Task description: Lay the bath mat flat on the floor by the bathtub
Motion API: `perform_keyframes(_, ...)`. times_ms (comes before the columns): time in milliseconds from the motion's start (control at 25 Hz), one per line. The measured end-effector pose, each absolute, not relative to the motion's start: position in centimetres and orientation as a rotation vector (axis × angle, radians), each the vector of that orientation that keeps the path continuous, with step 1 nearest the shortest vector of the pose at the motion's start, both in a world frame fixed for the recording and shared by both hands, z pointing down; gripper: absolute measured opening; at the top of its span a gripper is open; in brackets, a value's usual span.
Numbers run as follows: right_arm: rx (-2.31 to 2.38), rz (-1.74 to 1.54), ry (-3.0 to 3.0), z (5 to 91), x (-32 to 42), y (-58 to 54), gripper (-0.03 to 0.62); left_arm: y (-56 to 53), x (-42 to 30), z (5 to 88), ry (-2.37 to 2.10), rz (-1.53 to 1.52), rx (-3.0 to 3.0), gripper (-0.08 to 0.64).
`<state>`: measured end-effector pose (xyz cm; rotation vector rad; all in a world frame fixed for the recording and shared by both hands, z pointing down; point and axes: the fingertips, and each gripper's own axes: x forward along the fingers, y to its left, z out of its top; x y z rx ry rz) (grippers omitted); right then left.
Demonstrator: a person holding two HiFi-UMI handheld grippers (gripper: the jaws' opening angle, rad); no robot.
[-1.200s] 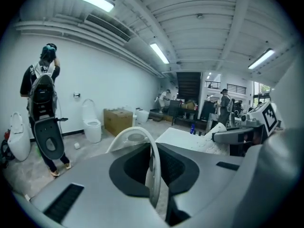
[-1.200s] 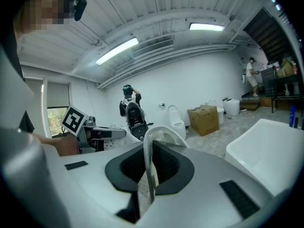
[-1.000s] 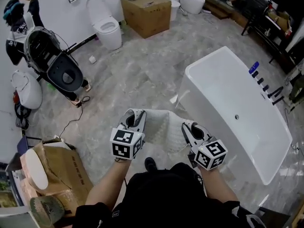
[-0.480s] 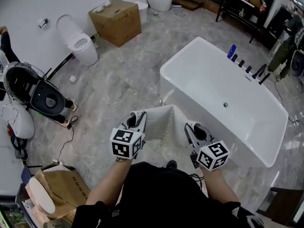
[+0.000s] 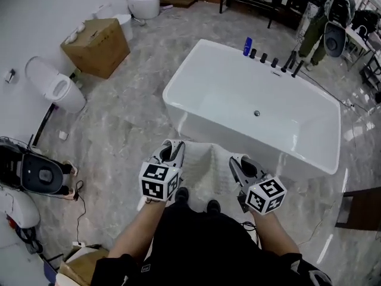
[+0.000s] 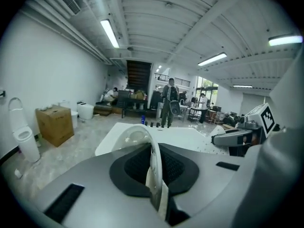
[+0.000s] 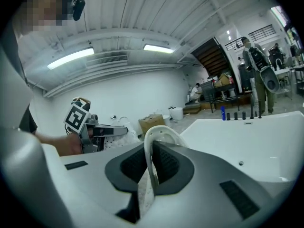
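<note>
Left gripper (image 5: 173, 149) and right gripper (image 5: 237, 162) each pinch an edge of the white bath mat (image 5: 206, 161), which hangs between them. Just ahead stands the white bathtub (image 5: 178, 100). A toilet (image 5: 57, 90) and a cardboard box (image 5: 95, 46) sit well off beyond the left gripper.

Head camera steeply down on the bathtub (image 5: 229, 100); gripper cameras close behind their jaws, same bathtub ahead.

Seen from above, left tool (image 5: 173, 148) and right tool (image 5: 237, 161) each pinching the top edge of a white bath mat (image 5: 205, 167) slung between them, white bathtub (image 5: 178, 103) just beyond, grey marble floor (image 5: 119, 139), cardboard box (image 5: 95, 46) and toilet (image 5: 56, 91) at left.
</note>
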<state>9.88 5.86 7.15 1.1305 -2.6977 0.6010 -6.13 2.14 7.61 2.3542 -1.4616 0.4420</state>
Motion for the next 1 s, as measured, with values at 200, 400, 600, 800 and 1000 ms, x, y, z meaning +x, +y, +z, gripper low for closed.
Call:
perform_keyframes(200,1.342,0.642,-2.594,7.0,9.9,4.6,0.028,-1.0,-5.8,7.4,-1.298,0.484,2.483,0.021)
perform_keyframes(400,1.573,0.679,-2.478,7.2,10.0,3.7,0.028,-2.9,-7.5,9.2,-1.137,0.537,2.566,0.022)
perform_keyframes(600,1.672,0.742,-2.383,8.5,10.6,4.3,0.028,-4.1,-7.8,11.5,-1.033,0.572,2.557,0.021)
perform_keyframes(800,1.733,0.823,-2.302,10.8,11.5,4.9,0.028,-4.2,-6.6,14.4,-0.947,0.598,2.505,0.023)
perform_keyframes(1000,1.745,0.894,-2.249,13.3,12.5,4.0,0.028,-4.3,-4.7,17.2,-0.876,0.648,2.486,0.023)
